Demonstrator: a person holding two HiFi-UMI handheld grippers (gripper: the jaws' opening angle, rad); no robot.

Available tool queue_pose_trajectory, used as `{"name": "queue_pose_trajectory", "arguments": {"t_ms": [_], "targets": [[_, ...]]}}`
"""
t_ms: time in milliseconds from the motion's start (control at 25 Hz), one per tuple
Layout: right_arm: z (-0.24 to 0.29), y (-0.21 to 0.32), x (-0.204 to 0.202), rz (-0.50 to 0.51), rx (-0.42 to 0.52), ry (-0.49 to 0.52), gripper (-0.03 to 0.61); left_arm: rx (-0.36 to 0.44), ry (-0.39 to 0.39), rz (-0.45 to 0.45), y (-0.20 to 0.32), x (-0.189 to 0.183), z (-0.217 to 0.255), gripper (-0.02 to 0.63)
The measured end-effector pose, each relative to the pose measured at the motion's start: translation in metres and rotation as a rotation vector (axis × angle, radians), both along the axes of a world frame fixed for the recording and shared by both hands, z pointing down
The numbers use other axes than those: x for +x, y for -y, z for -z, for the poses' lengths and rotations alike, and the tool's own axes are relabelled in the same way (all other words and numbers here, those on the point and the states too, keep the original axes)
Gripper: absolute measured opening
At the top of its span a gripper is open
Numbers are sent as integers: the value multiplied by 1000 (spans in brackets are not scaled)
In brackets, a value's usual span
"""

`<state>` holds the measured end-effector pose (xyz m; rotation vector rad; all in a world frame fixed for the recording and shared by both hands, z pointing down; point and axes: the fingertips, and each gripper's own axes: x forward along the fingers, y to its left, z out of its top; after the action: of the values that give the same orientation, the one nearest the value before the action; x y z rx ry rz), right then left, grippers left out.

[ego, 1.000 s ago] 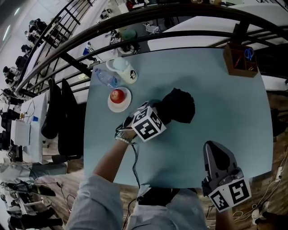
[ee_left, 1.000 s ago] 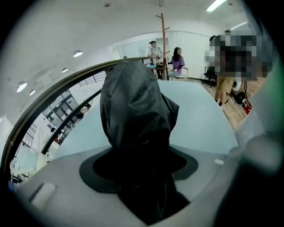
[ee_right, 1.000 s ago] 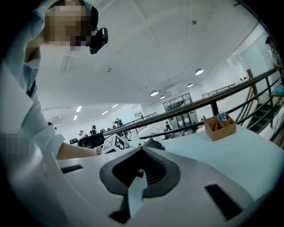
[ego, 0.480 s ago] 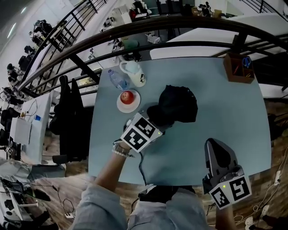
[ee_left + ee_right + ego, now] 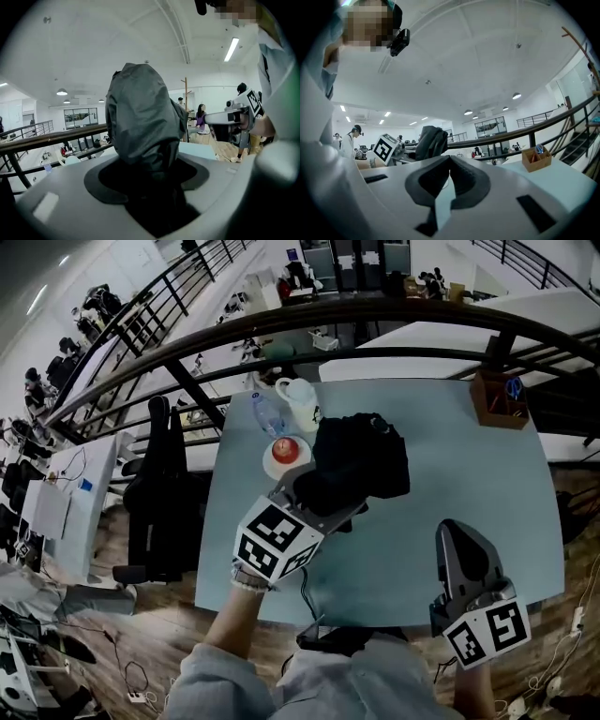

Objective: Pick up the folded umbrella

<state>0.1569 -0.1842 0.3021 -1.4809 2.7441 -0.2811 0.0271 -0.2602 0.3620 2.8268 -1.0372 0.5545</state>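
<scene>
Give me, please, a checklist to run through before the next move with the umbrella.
1. Left gripper jaws shut on umbrella: ok.
2. Umbrella clear of table: cannot tell.
3. Right gripper shut and empty: ok.
4. Right gripper apart from umbrella: ok.
5. Gap between umbrella and plate with apple: not ok, none shows in the head view.

A black umbrella [image 5: 361, 460], a pale blue tabletop [image 5: 487, 484], a red apple [image 5: 284, 449] on a white plate [image 5: 269, 464] and a brown box [image 5: 499, 399] are shown.
</scene>
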Motion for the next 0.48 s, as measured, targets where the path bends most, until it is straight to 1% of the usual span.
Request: {"name": "queue_pose_trajectory", "arguments": {"t_ms": [120, 320, 480], "targets": [[11, -4, -7, -1, 25, -9, 0, 34, -47, 20, -16, -10, 19, 288], [28, -7, -21, -9, 78, -15, 0, 55, -169, 47, -39, -30, 47, 288], [39, -11, -27, -18, 111, -18, 0, 80, -222, 82, -53, -46, 63, 288]]}}
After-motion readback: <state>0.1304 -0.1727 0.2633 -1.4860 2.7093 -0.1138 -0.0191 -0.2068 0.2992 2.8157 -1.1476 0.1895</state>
